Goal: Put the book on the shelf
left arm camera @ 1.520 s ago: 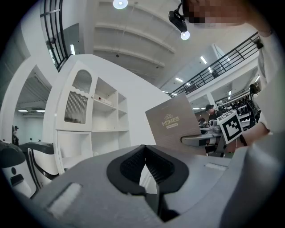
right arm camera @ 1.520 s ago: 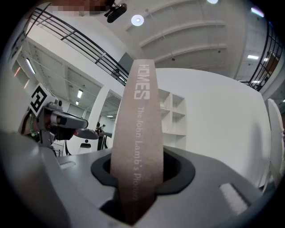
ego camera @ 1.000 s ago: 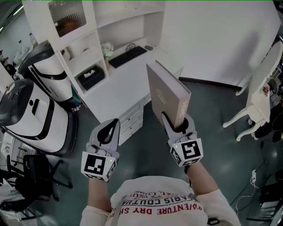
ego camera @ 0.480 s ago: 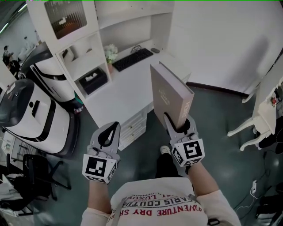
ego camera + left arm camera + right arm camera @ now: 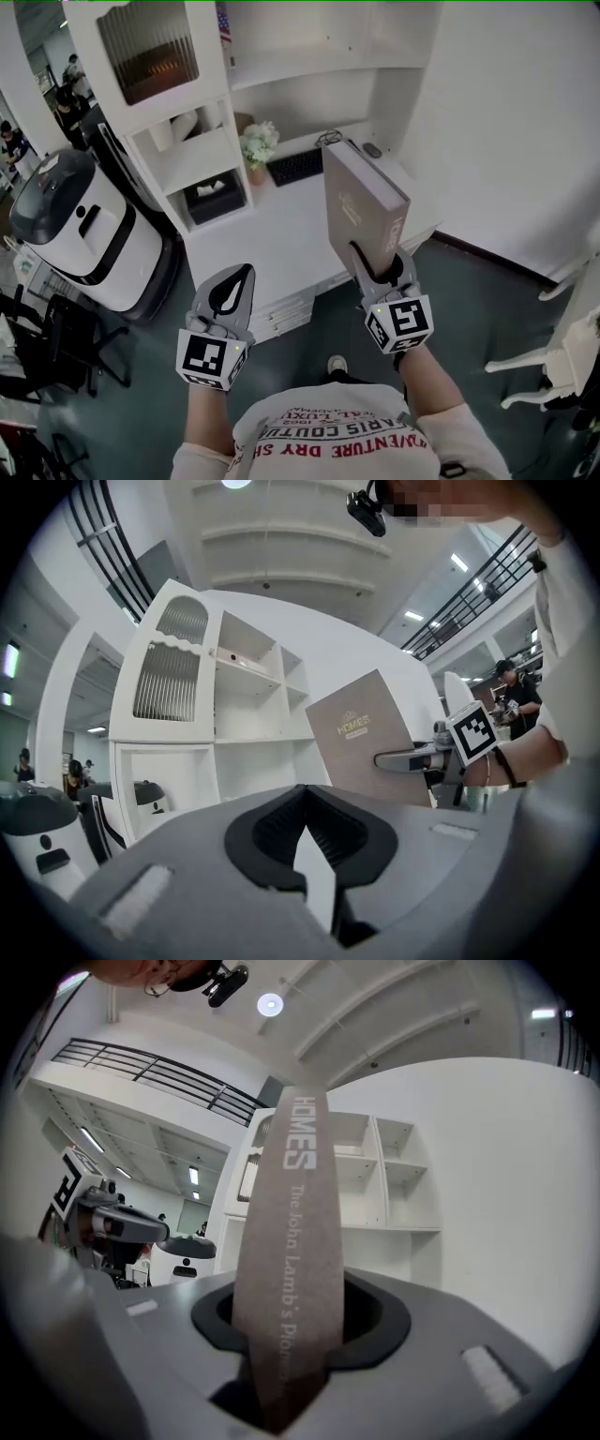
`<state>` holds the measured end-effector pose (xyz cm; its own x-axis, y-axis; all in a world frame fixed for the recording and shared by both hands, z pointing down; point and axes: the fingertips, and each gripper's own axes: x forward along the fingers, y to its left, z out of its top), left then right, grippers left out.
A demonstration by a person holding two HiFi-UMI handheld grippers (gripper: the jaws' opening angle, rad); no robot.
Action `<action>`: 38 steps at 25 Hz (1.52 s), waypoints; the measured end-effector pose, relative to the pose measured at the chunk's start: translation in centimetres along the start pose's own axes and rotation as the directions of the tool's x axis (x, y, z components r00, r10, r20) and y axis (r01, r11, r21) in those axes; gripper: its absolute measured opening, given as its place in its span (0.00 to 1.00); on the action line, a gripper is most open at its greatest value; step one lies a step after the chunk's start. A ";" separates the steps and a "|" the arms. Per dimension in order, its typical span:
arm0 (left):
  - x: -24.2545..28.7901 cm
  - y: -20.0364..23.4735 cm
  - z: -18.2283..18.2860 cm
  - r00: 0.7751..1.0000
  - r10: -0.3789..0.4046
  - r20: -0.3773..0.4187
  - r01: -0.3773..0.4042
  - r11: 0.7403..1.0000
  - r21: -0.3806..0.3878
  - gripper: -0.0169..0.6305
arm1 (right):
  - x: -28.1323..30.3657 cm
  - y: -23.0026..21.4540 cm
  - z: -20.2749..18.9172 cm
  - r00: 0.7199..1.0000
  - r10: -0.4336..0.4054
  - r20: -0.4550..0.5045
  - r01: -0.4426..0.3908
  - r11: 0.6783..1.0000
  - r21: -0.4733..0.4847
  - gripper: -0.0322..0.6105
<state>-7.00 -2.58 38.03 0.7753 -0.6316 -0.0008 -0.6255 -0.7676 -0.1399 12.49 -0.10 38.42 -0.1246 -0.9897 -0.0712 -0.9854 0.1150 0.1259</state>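
A thick grey-brown book (image 5: 361, 208) stands upright in my right gripper (image 5: 376, 264), which is shut on its lower edge. Its spine (image 5: 295, 1260) fills the middle of the right gripper view, lettering facing me. The white shelf unit (image 5: 281, 70) rises over a white desk (image 5: 272, 239) just ahead of both grippers. The book's top reaches over the desk's front right part. My left gripper (image 5: 234, 286) hovers at the desk's front edge, its jaws together with nothing between them. The left gripper view shows the book's cover (image 5: 361, 747) to the right, with the shelf compartments (image 5: 244, 714) behind.
On the desk lie a black keyboard (image 5: 295, 167), a small flower pot (image 5: 258, 145) and a black tissue box (image 5: 214, 192) in a low cubby. A large white machine (image 5: 80, 234) stands left of the desk, with black chairs (image 5: 56, 347) nearer me. A white chair (image 5: 562, 356) is at right.
Both grippers and the book have moved toward the desk and shelf, which now loom larger and closer. The grip on the book is unchanged.
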 end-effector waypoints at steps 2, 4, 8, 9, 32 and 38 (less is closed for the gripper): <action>2.6 0.3 0.7 0.999 0.051 0.014 -0.051 0.999 -0.007 0.03 | 2.3 -2.2 -0.1 0.999 0.048 0.005 -0.048 0.999 0.003 0.32; 5.0 0.5 1.4 0.995 0.091 0.026 -0.091 0.996 -0.012 0.03 | 4.3 -4.2 -0.1 0.996 0.091 0.011 -0.091 0.996 0.000 0.32; 8.5 1.0 3.1 0.981 0.191 0.042 -0.191 0.982 -0.004 0.03 | 8.0 -7.2 0.6 0.985 0.169 0.031 -0.169 0.986 -0.014 0.32; 9.1 1.2 3.6 0.976 0.212 0.044 -0.213 0.977 0.000 0.03 | 8.9 -7.7 0.9 0.981 0.188 0.039 -0.187 0.982 -0.017 0.32; 16.8 12.9 9.2 0.943 0.309 0.122 -0.319 0.945 0.071 0.04 | 30.9 -8.1 19.6 0.916 0.256 0.310 -0.166 0.943 -0.288 0.32; 18.0 15.2 8.6 0.952 0.285 0.110 -0.293 0.954 0.062 0.03 | 37.0 -6.8 21.5 0.937 0.225 0.267 -0.124 0.929 -0.347 0.32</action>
<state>-1.76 -24.69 27.38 0.5697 -0.8081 -0.1497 -0.8183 -0.5408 -0.1947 12.07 -35.61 13.68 -0.3695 -0.8786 -0.3025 -0.8599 0.1999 0.4697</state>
